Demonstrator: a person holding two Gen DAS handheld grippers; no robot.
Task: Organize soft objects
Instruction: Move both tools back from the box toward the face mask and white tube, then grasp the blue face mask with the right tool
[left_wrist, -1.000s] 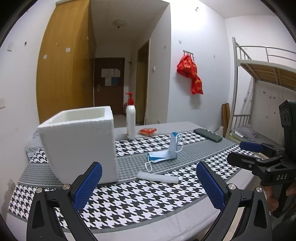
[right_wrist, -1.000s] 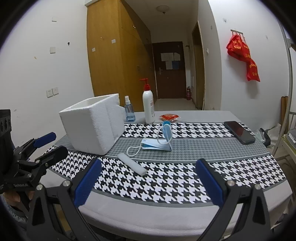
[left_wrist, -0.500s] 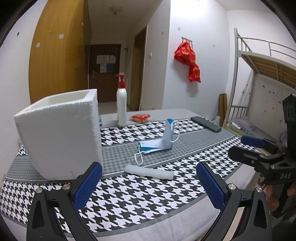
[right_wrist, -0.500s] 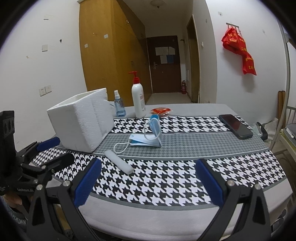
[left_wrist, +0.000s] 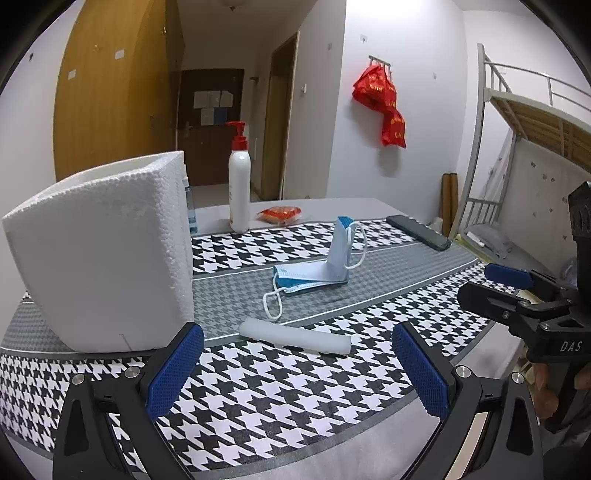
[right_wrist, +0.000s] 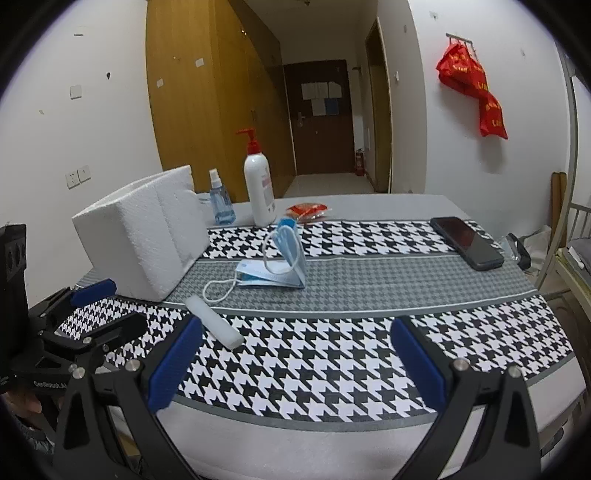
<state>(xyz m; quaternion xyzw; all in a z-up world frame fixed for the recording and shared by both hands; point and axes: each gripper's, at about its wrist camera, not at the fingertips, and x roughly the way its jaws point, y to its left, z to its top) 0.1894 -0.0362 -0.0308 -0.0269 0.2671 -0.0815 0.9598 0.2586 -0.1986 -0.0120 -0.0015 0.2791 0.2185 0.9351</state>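
On the surface (left_wrist: 258, 391), covered by a black-and-white houndstooth cloth, stands one white foam box (left_wrist: 99, 254) at the left. Just beside its near corner lies one white roll (left_wrist: 294, 336), flat on the cloth. Behind the roll sits one blue face mask (left_wrist: 314, 275), half of it flat and half folded upright, its ear loop reaching toward the roll. Farther back stand one white pump bottle (left_wrist: 239, 192) with a red top, one small blue spray bottle (right_wrist: 220, 205) and one orange packet (left_wrist: 280, 215). One dark phone (right_wrist: 466, 242) lies at the right.

Both tongs hover at the near edge with nothing between their blue pads: the left tongs (left_wrist: 293, 373) are spread wide, facing the roll, and the right tongs (right_wrist: 295, 365) are spread just as wide.
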